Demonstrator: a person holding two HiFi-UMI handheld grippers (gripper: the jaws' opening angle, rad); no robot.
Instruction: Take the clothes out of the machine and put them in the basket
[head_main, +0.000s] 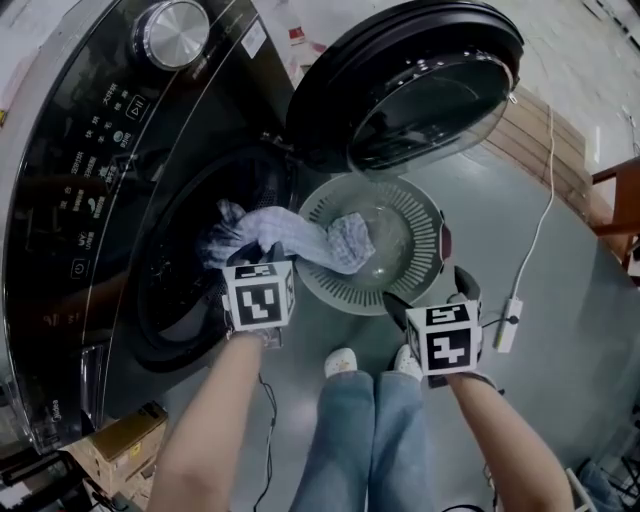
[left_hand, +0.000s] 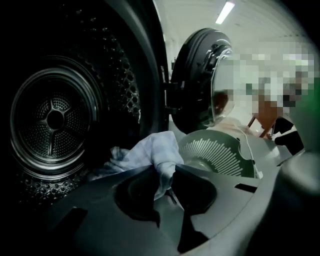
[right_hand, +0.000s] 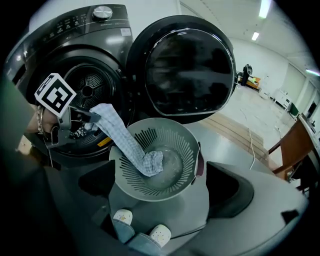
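A light blue checked cloth (head_main: 290, 238) stretches from the washing machine's dark drum opening (head_main: 190, 270) across to the round grey basket (head_main: 415, 215) on the floor, and its free end lies inside the basket. My left gripper (head_main: 265, 258) is shut on the cloth's upper end, just in front of the opening. In the left gripper view the fabric (left_hand: 150, 155) bunches between the closed jaws (left_hand: 164, 172). My right gripper (head_main: 430, 292) hangs open and empty over the basket's near rim (right_hand: 150, 192). The cloth (right_hand: 125, 140) slopes down into the basket.
The machine's round door (head_main: 420, 80) stands swung open above the basket. A white cable with a plug block (head_main: 508, 322) runs across the floor at the right. A cardboard box (head_main: 115, 445) sits at the lower left. The person's shoes (head_main: 342, 362) are just before the basket.
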